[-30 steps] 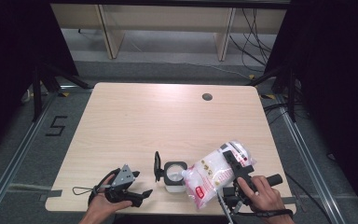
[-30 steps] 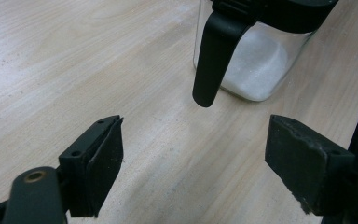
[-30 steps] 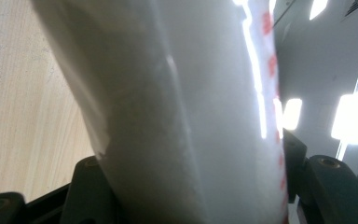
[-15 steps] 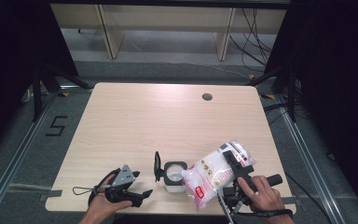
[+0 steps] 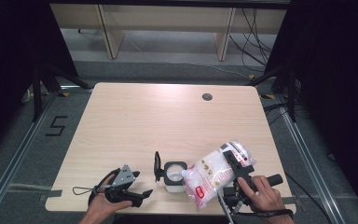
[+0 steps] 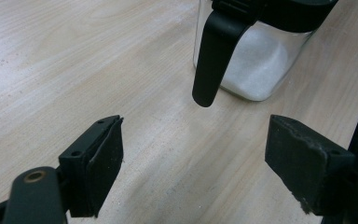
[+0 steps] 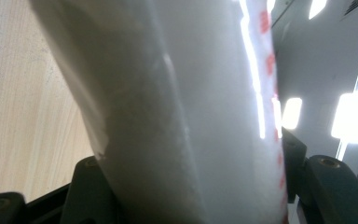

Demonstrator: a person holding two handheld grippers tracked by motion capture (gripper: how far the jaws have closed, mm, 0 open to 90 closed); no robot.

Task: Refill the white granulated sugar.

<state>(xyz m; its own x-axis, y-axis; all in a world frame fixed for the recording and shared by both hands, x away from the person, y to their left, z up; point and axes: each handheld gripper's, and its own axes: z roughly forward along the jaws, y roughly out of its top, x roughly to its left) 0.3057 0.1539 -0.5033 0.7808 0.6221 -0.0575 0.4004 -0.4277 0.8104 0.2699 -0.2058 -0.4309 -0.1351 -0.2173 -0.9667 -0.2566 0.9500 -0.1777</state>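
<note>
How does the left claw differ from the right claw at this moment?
The left claw is open and holds nothing, while the right claw is shut on the white bag. The left claw sits low by the table, aimed at the glass jar; the right claw holds the bag tilted toward the jar's open mouth. Both are black and hand-held.

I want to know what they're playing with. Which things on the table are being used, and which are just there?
Being used:
- bag of white stuff, squeezed in the right gripper, tipped at the jar
- jar, lid flipped open
- left gripper, open, empty, beside the jar

Just there:
- table
- round hole in it
</note>
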